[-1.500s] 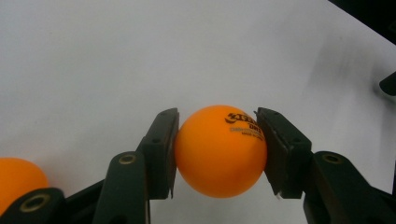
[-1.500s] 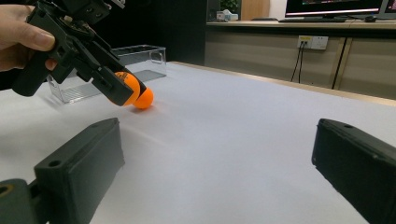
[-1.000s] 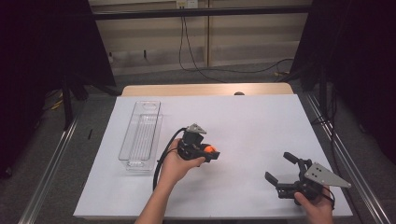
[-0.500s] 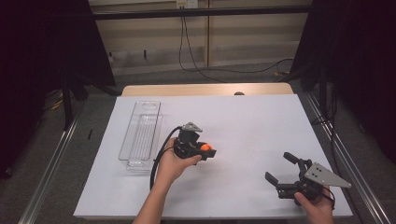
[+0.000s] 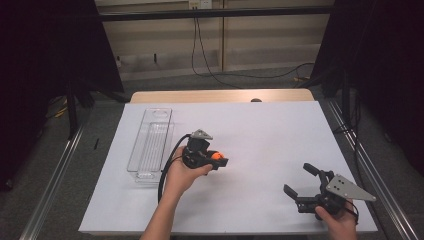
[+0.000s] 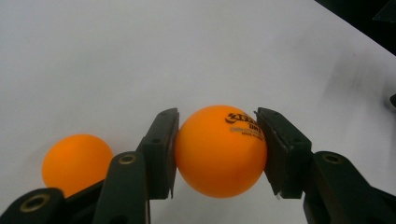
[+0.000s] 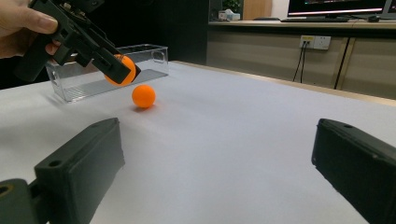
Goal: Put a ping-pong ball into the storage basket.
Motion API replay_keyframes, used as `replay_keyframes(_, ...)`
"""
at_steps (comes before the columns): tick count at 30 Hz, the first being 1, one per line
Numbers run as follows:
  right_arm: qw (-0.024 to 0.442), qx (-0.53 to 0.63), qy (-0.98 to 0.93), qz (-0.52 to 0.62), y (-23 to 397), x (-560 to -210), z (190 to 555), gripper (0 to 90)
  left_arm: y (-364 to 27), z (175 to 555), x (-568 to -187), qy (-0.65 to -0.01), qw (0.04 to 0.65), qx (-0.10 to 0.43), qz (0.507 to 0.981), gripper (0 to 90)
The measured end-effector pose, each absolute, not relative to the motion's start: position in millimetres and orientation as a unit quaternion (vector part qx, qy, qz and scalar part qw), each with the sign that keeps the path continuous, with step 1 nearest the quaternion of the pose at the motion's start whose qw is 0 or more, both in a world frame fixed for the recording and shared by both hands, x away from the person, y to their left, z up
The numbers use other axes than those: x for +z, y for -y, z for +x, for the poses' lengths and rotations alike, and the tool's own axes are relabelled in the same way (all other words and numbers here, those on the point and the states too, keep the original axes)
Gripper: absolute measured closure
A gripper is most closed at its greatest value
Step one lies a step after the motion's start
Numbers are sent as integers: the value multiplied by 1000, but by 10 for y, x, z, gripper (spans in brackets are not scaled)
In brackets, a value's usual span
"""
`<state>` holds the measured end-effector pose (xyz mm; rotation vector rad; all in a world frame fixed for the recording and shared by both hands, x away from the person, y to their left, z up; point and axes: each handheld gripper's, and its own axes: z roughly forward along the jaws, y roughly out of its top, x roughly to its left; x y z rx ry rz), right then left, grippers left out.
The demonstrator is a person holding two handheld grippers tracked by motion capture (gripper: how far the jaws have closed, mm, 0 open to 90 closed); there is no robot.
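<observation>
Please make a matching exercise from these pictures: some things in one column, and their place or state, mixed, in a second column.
Things:
1. left gripper
2. right gripper
3. clear tray
4. loose orange ball

States:
A. lies alone on the white table
B. jaws wide apart, nothing between them
C. transparent, nothing visible inside
D. jaws closed on an orange ball

Pairs: 1-D, 2-B, 3-C, 4-A

One orange ball [image 6: 219,150] with dark print is clamped between the jaws of the left gripper [image 6: 217,154], lifted off the white surface [image 5: 260,135]. A second, plain orange ball [image 7: 143,95] rests on that surface near a clear tray [image 5: 150,145].
</observation>
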<state>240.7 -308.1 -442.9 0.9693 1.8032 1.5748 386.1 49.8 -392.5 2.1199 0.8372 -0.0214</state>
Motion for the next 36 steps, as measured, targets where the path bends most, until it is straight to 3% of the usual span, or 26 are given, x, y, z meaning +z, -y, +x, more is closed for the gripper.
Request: replay_keyframes(36, 276, 586, -672, 357, 3075, -4424, 2403, 19, -675, 3891, -3831, -345, 422, 11, 838, 508)
